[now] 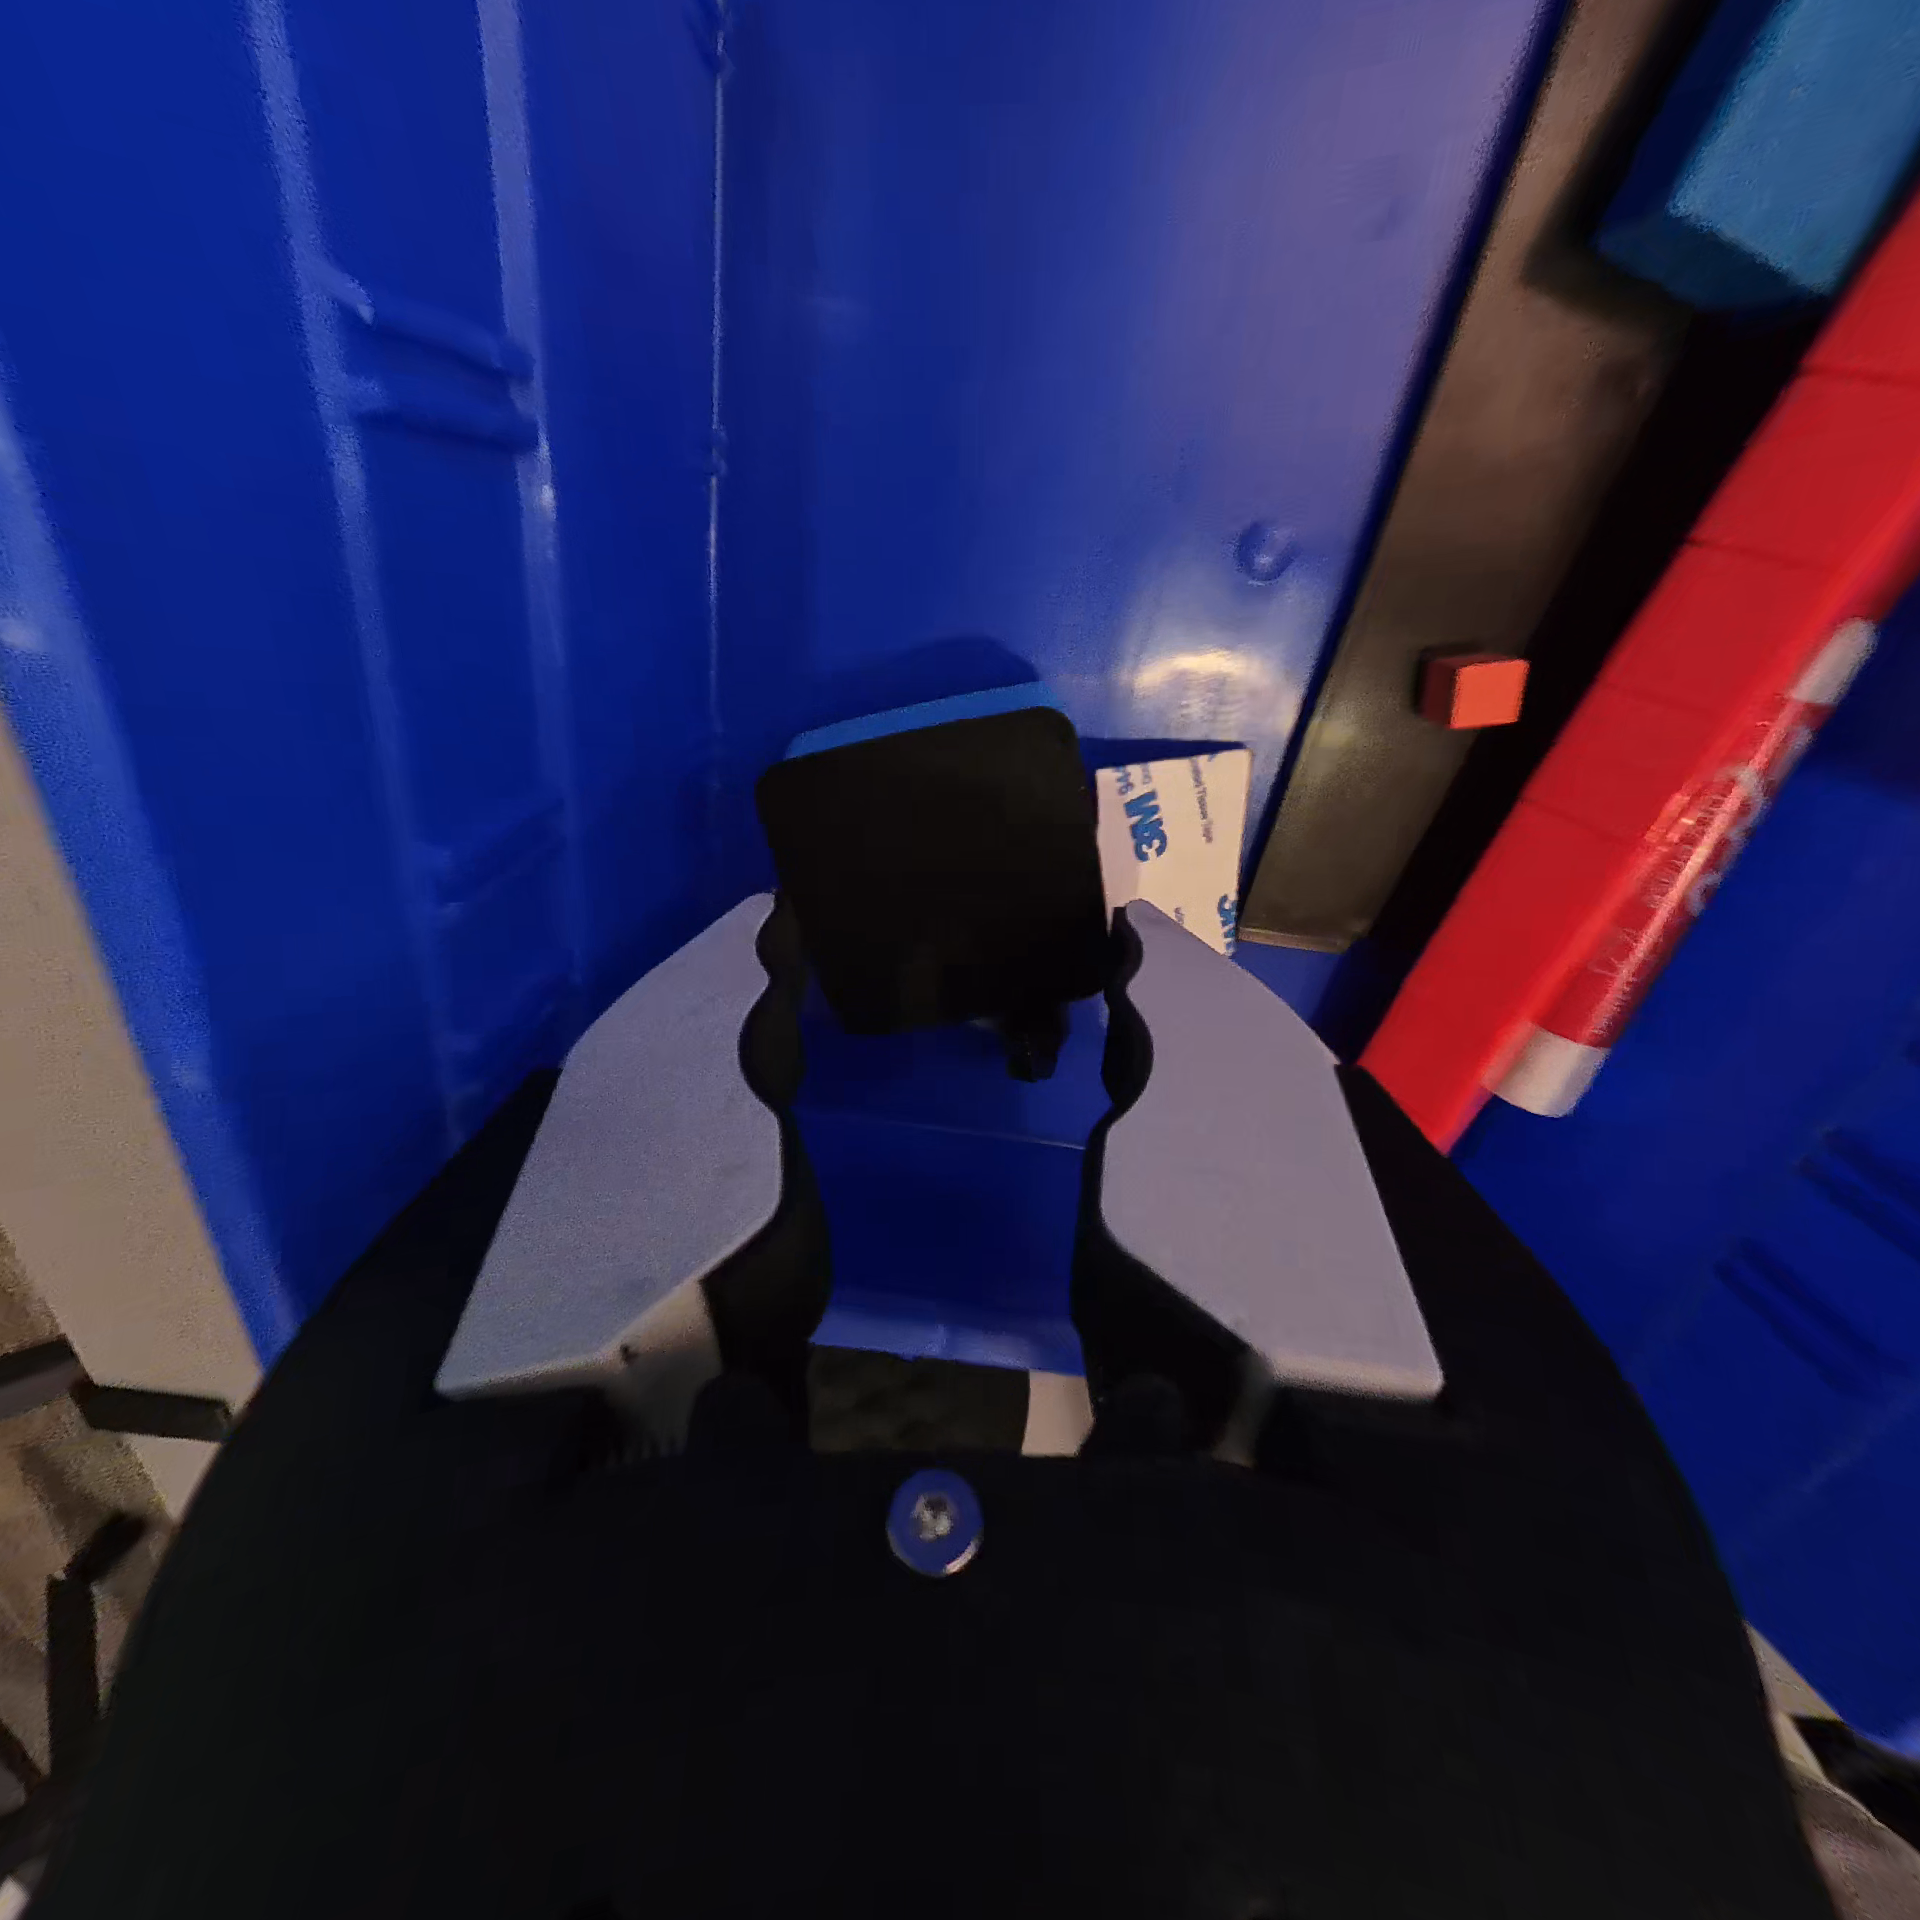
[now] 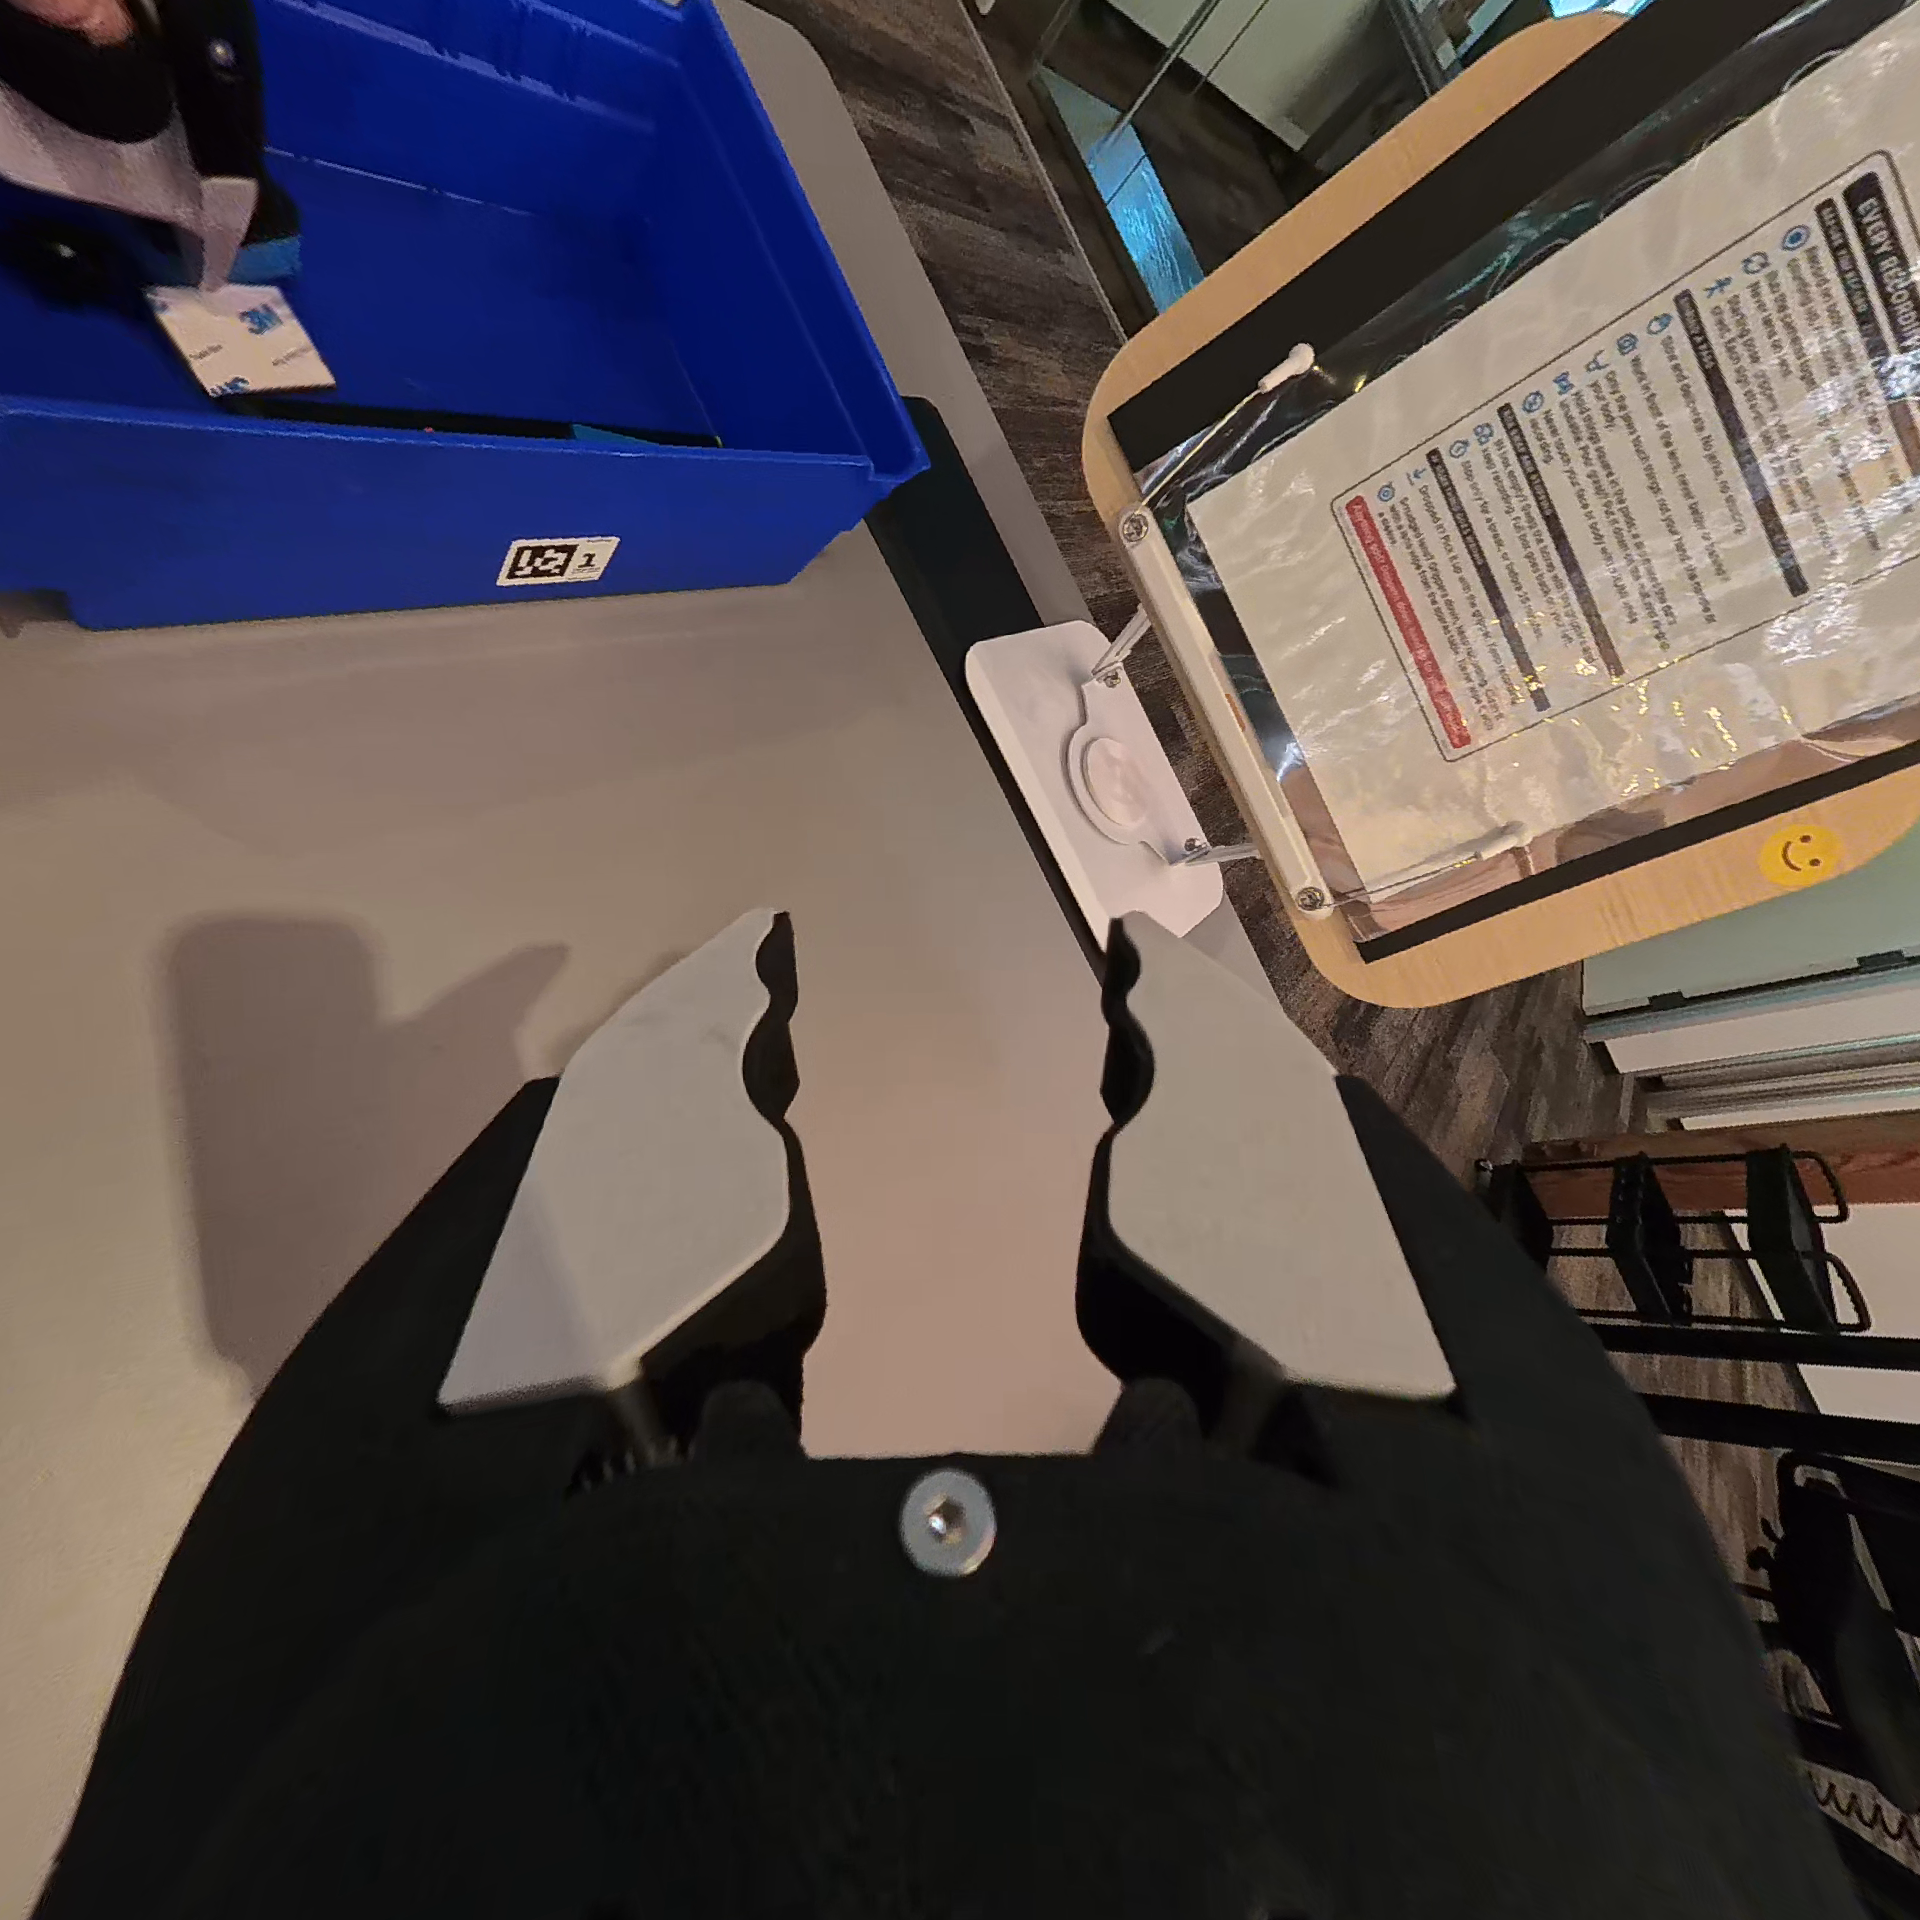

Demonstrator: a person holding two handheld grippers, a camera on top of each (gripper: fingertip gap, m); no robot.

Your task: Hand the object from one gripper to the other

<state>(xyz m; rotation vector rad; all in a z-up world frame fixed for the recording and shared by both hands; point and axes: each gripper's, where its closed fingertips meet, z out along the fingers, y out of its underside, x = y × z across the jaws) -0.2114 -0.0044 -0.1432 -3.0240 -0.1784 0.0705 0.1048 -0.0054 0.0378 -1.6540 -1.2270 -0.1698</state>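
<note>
Item, left gripper (image 1: 951,935): I am holding it down inside the blue bin (image 1: 1039,364), jaws closed against the sides of a black square pad (image 1: 935,883) with a blue layer behind it. This pad I am taking to be the object. The right wrist view shows it low in the bin, beside a white adhesive-backed card (image 1: 1174,831); whether it is clear of the bin floor I cannot tell.

Item, right gripper (image 2: 948,930): I am keeping it over the table, jaws apart, nothing between them, well apart from the bin.

Step in hand: pick-up, by my judgement; the handover is not yet begun. The next move calls for lifting the pad clear of the bin wall and bringing the two grippers together, with a free edge presented to the open jaws.

Item, surface: pale grey table (image 2: 416,831), bin standing at its far end.

Item, room: dark wood-pattern floor (image 2: 1403,1049); a light wooden board (image 2: 1195,343) carrying a plastic-covered printed sheet; a black wire rack (image 2: 1714,1247). In the bin: red box (image 1: 1662,831), small red cube (image 1: 1481,691).
</note>
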